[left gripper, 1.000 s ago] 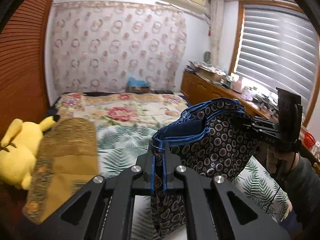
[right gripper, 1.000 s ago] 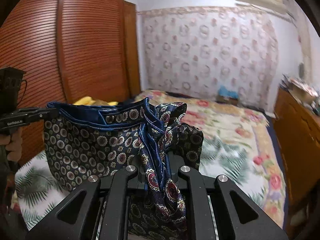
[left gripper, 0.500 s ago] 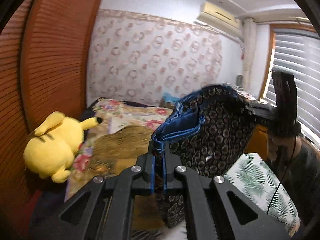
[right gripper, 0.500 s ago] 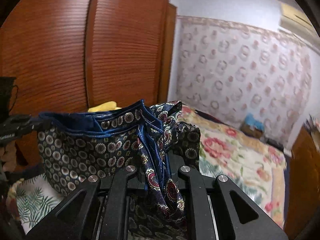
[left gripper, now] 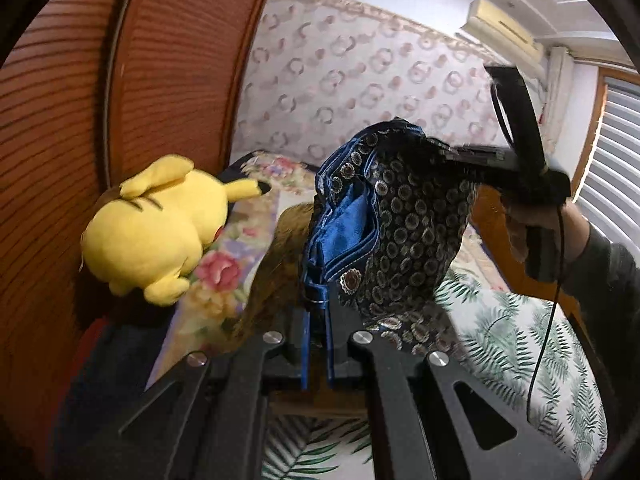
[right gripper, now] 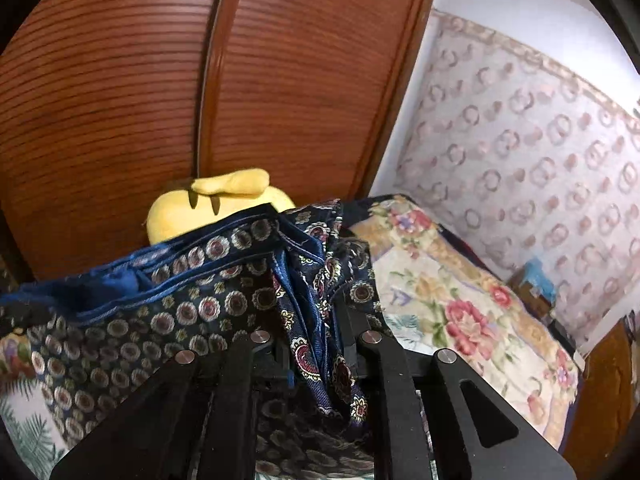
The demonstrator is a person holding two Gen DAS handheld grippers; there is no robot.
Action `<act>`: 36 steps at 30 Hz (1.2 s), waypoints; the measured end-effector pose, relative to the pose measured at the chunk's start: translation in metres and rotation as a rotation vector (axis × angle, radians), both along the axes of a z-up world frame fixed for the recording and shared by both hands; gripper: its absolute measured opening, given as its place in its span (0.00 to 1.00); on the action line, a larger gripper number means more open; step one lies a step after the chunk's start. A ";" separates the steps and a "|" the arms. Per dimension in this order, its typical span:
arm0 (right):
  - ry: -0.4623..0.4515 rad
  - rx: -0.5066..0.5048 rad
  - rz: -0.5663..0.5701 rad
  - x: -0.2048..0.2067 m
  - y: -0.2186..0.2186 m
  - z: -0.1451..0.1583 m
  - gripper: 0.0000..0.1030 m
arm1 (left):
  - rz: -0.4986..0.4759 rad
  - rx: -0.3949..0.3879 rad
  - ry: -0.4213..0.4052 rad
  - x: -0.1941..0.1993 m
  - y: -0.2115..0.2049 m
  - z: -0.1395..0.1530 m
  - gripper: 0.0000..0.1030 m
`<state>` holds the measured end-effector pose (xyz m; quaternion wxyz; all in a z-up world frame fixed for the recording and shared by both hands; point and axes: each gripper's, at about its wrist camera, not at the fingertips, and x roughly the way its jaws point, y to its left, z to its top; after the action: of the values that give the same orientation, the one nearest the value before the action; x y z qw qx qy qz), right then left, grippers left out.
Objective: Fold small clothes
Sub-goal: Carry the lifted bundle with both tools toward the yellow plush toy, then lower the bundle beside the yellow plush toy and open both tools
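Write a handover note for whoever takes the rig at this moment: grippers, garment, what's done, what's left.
Left gripper: jaws shut on the blue hem of the patterned shorts.
Right gripper: jaws have just been opening a little, bunched fabric of the shorts between them, held up.
The shorts hang in the air between both grippers, above the bed, near the yellow plush toy by the wardrobe.
Done: garment picked up and carried over.
Left: lay it flat on the bed, fold it.
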<state>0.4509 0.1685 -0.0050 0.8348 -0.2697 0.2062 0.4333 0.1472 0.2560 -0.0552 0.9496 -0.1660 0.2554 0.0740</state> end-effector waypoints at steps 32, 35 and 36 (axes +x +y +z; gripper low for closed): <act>0.241 0.027 -0.048 -0.050 -0.027 -0.092 0.46 | 0.054 0.091 0.113 -0.010 -0.003 -0.022 0.16; 0.253 0.050 -0.020 -0.069 -0.034 -0.083 0.46 | 0.051 0.096 0.096 -0.018 -0.005 -0.014 0.31; 0.260 0.059 -0.007 -0.077 -0.037 -0.081 0.46 | 0.049 0.099 0.092 -0.021 -0.006 -0.012 0.34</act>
<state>0.3741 0.1314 -0.0857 0.8102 -0.1858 0.3010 0.4675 0.1261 0.2505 -0.0671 0.9418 -0.1215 0.2908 0.1174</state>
